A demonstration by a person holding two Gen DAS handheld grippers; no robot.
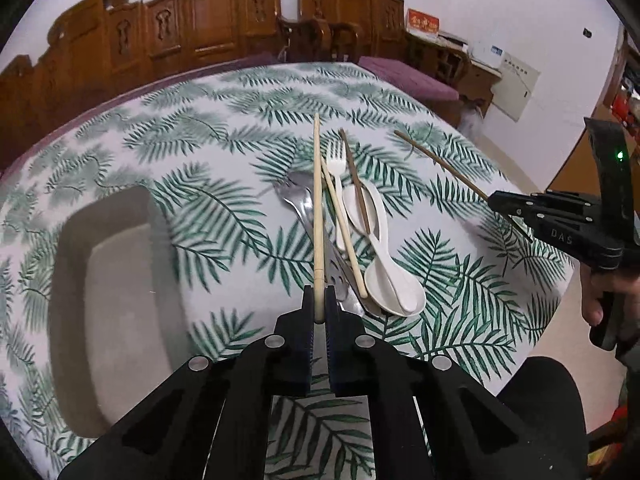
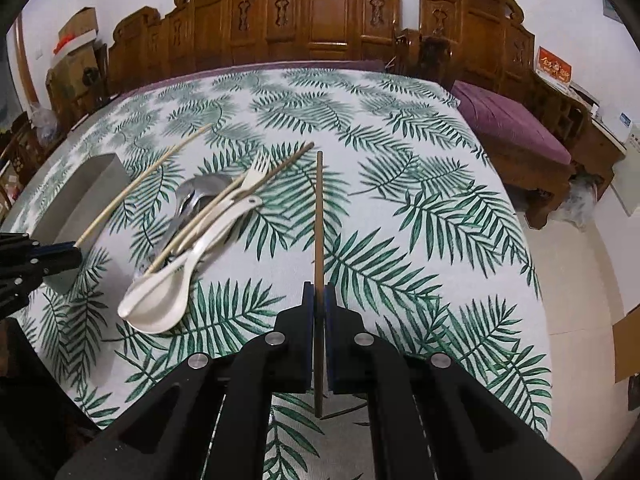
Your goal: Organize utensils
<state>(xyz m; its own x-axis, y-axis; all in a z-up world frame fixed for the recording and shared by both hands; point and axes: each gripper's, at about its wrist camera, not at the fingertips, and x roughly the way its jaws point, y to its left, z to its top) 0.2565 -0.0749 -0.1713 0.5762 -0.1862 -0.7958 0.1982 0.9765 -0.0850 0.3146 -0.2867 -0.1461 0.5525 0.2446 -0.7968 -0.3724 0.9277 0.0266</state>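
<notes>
My left gripper [image 1: 319, 300] is shut on a light bamboo chopstick [image 1: 317, 200] that points away over the pile; the same chopstick shows in the right wrist view [image 2: 144, 184]. My right gripper [image 2: 319, 294] is shut on a dark brown chopstick [image 2: 319, 220], also in the left wrist view [image 1: 440, 164]. On the table lies a pile: white spoons [image 1: 384, 248], a white fork [image 1: 336, 168], metal spoons [image 1: 300, 196], a second light chopstick [image 1: 344, 232] and a second dark chopstick [image 1: 356, 180].
A grey rectangular tray [image 1: 116, 292] sits left of the pile, also in the right wrist view [image 2: 80, 188]. The table has a leaf-print cloth [image 2: 400, 200]. Carved wooden chairs [image 2: 328, 20] and a purple cushioned bench [image 2: 508, 128] stand behind and to the right.
</notes>
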